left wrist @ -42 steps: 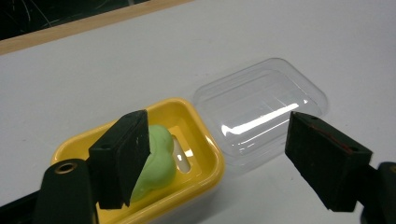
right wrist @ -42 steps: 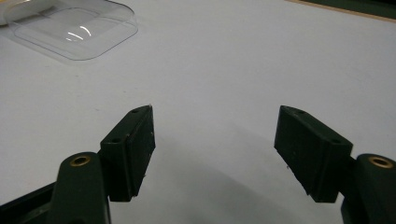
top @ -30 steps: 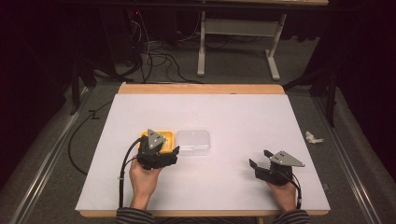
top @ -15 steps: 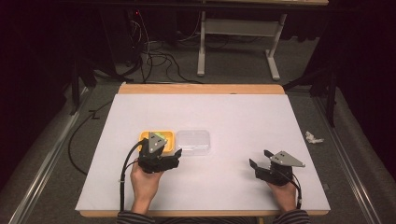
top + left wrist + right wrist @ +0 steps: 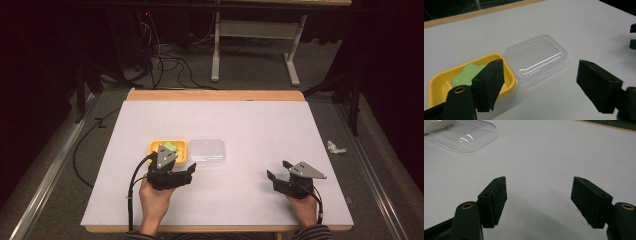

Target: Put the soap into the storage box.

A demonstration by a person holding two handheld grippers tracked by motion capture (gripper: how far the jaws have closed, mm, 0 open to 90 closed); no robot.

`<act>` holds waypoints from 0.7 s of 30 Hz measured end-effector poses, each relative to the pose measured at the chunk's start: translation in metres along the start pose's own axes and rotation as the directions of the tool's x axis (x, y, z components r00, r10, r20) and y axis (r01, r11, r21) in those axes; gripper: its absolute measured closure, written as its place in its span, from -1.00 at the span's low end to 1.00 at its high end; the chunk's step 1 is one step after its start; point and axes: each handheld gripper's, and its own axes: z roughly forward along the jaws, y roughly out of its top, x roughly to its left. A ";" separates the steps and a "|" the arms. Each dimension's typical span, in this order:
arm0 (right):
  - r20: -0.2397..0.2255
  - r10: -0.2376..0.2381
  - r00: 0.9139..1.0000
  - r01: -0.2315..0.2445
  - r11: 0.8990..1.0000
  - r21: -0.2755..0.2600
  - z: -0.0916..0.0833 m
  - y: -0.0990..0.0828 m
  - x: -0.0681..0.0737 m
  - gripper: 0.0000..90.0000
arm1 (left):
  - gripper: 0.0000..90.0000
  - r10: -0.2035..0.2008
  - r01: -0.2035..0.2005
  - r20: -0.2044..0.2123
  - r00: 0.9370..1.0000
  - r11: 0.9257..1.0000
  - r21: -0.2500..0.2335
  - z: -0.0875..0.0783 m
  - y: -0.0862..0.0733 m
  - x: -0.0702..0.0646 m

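A yellow soap dish (image 5: pixel 156 147) (image 5: pixel 439 77) with a pale green bar (image 5: pixel 171 146) (image 5: pixel 466 75) in it lies on the white table (image 5: pixel 250 125). A clear plastic lid (image 5: pixel 207 151) (image 5: pixel 536 57) (image 5: pixel 461 135) lies flat, touching the dish's right side. My left gripper (image 5: pixel 186 173) (image 5: pixel 541 83) hovers just in front of the dish and lid, open, nothing between its jaws. My right gripper (image 5: pixel 276 172) (image 5: pixel 539 200) stands open over bare table at the front right, empty, well right of the lid.
A crumpled white scrap (image 5: pixel 335 147) lies on the floor off the table's right edge. Cables (image 5: pixel 170 60) and a desk frame (image 5: pixel 250 45) stand beyond the far wooden edge (image 5: pixel 215 95). The other gripper's jaw tips (image 5: pixel 633 36) show at the left gripper view's right edge.
My left gripper has drawn back slightly toward the front edge, uncovering more of the yellow dish. The right gripper has stayed where it was.
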 end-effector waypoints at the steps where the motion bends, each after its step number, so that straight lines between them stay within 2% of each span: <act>1: 0.000 0.000 1.000 0.000 1.000 0.000 0.000 0.000 0.000 -0.35 | -0.49 -0.001 0.001 0.001 1.000 1.000 0.002 -0.001 0.000 0.000; 21: -0.001 0.004 1.000 -0.004 1.000 0.005 0.001 0.000 -0.001 -0.35 | -0.50 -0.013 0.013 -0.004 1.000 1.000 0.001 -0.012 -0.008 0.004</act>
